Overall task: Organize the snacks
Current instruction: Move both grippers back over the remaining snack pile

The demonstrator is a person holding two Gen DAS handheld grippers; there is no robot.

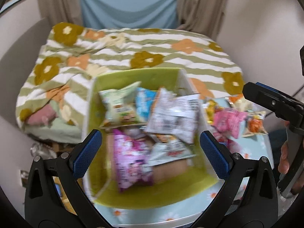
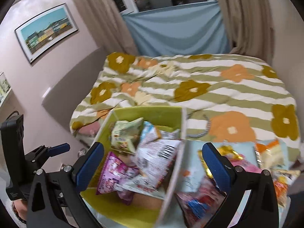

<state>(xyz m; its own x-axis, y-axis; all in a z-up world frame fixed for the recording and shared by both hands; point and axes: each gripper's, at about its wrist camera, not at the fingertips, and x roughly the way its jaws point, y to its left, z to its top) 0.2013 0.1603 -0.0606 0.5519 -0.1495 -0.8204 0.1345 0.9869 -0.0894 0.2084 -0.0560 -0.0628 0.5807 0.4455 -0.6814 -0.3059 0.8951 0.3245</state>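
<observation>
A lime-green bin (image 1: 144,76) with white outer walls holds several snack packets: a pale green one (image 1: 119,106), a white one with a barcode (image 1: 174,115) and a purple one (image 1: 131,161). My left gripper (image 1: 151,155) is open and empty, hovering over the bin. More loose packets, among them a pink one (image 1: 228,119), lie on the light blue flowered cloth to the bin's right. My right gripper (image 2: 153,164) is open and empty above the bin's right wall (image 2: 178,163). The bin (image 2: 148,112) and loose packets (image 2: 269,153) show in the right wrist view too.
A bed with a green-striped flower quilt (image 1: 152,45) lies behind the bin. Curtains and a blue drape (image 1: 129,5) hang at the back. A framed picture (image 2: 47,30) is on the left wall. The other gripper shows at the right edge (image 1: 273,102) and left edge (image 2: 39,152).
</observation>
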